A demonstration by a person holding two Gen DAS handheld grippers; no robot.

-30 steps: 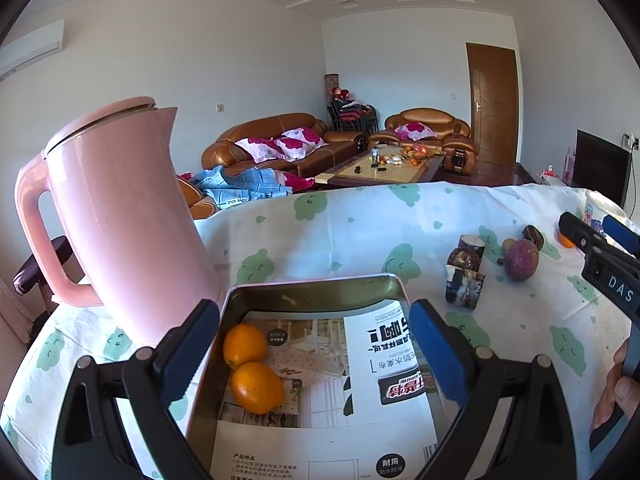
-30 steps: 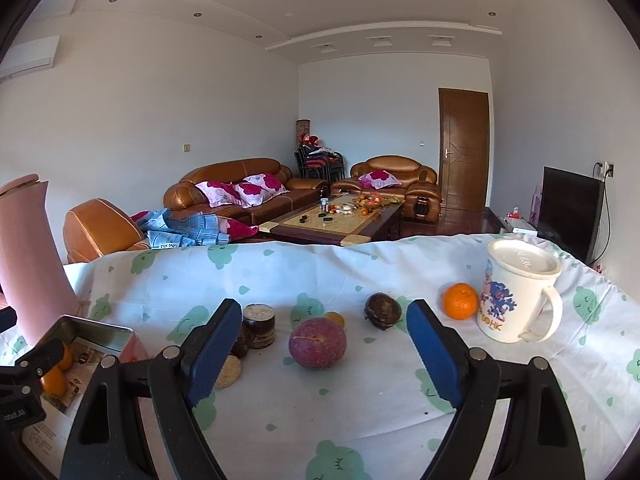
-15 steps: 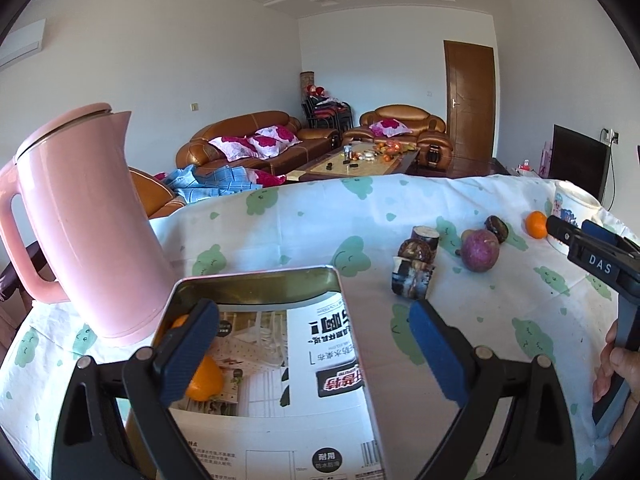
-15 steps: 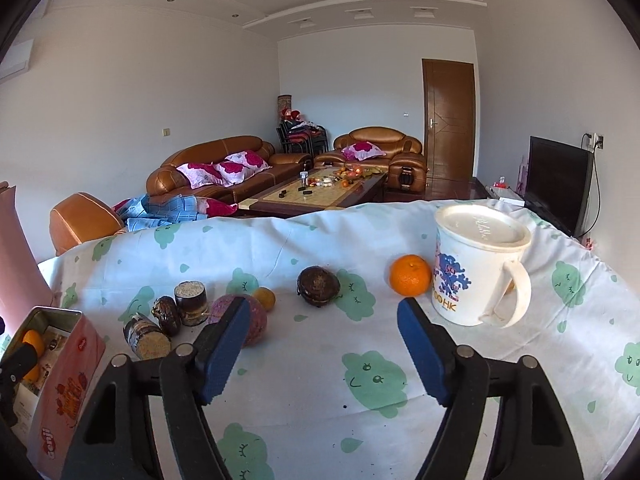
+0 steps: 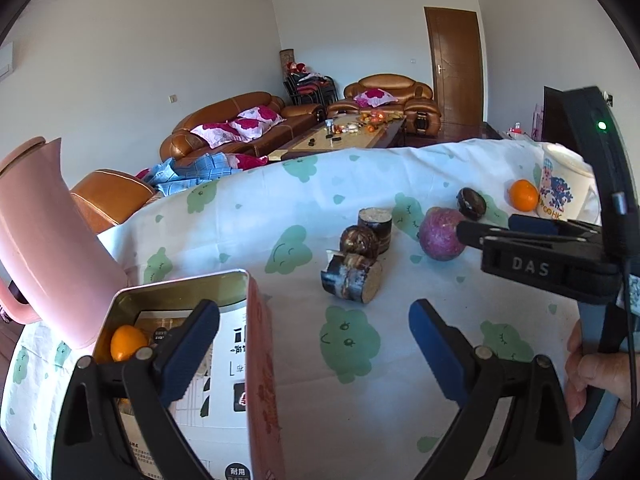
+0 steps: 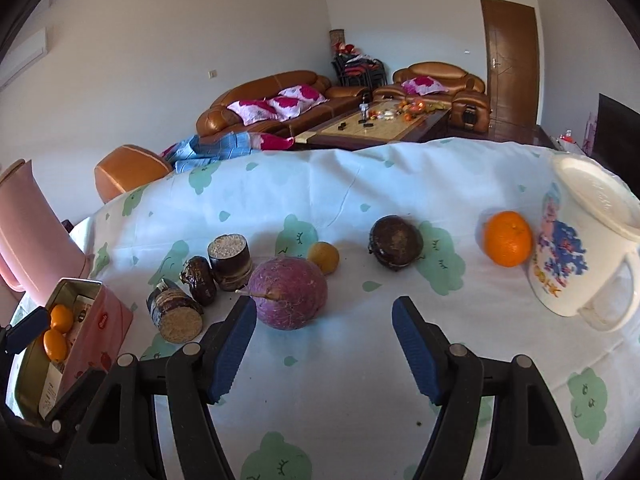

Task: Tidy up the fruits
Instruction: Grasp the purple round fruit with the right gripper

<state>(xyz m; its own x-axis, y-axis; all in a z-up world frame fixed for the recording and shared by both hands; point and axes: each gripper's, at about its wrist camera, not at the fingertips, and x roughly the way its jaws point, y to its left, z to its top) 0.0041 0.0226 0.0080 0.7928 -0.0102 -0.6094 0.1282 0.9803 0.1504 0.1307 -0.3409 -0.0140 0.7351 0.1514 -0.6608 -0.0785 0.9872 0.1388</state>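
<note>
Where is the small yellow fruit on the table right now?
In the right wrist view, the small yellow fruit sits mid-table, just behind the purple fruit and left of the dark brown fruit.

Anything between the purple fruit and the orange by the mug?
In the right wrist view, a dark brown round fruit sits between the purple fruit and the orange, set slightly farther back.

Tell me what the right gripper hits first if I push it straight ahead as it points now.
Probably bare tablecloth. The open right gripper points into the gap between the purple fruit, just left of its line, and the dark brown fruit farther back; depth is uncertain.
</note>
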